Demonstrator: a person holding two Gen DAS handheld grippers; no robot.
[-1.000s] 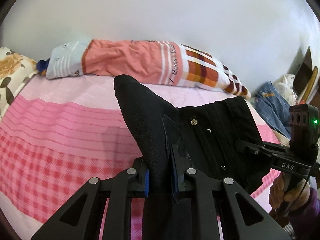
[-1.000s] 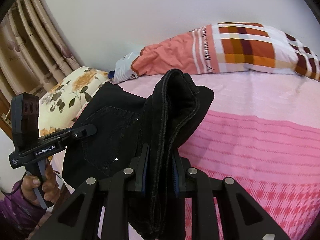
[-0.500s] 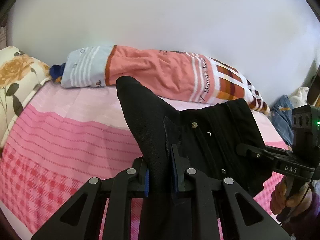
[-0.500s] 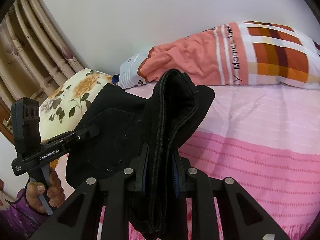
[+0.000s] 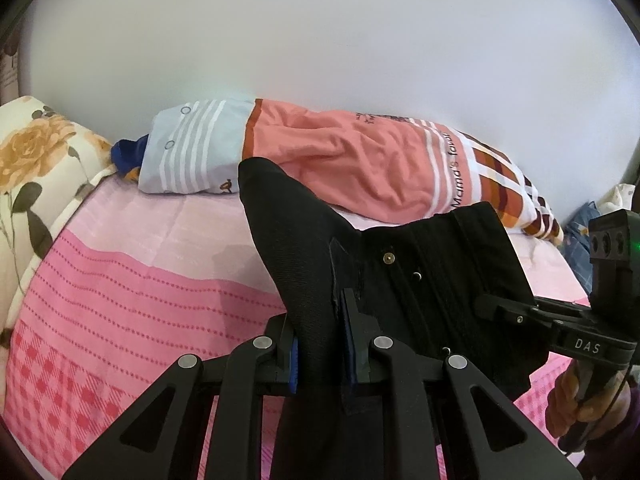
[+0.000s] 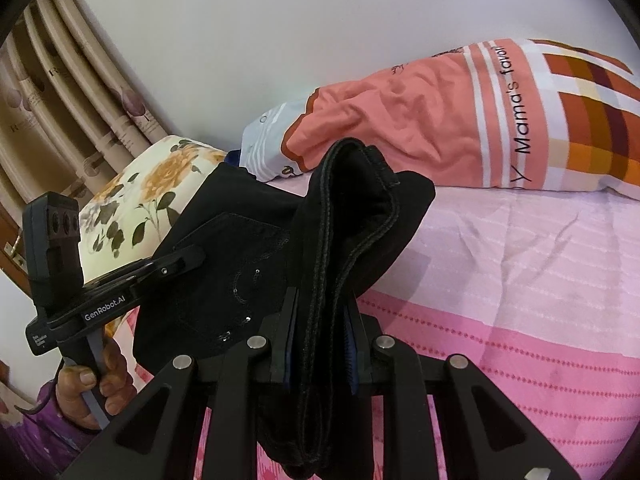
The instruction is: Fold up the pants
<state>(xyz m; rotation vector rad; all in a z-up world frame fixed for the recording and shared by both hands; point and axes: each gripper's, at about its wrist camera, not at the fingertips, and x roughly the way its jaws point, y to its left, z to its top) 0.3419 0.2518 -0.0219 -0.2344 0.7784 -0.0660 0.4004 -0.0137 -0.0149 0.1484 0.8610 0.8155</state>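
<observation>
Black pants (image 5: 404, 280) hang above the pink bed, stretched between both grippers. My left gripper (image 5: 320, 352) is shut on one bunched corner of the pants, which sticks up past its blue pads. My right gripper (image 6: 320, 344) is shut on a thick folded bundle of the pants (image 6: 352, 216) at the other end. In the left wrist view the right gripper (image 5: 496, 306) reaches in from the right, a hand on its handle. The right wrist view has the left gripper (image 6: 188, 260) at the left, its tip against the cloth. The lower pants are hidden under the grippers.
A pink striped and checked bedsheet (image 5: 120, 288) spreads below. A long orange, white and plaid pillow (image 5: 360, 164) lies along the white wall. A floral pillow (image 6: 152, 184) and brown curtains (image 6: 68, 92) are at the left. Blue denim clothes (image 5: 584, 240) lie at the far right.
Both grippers have carried the pants across the bed toward the wall, so the long pillow looks closer and larger in both views. The grips on the pants are unchanged.
</observation>
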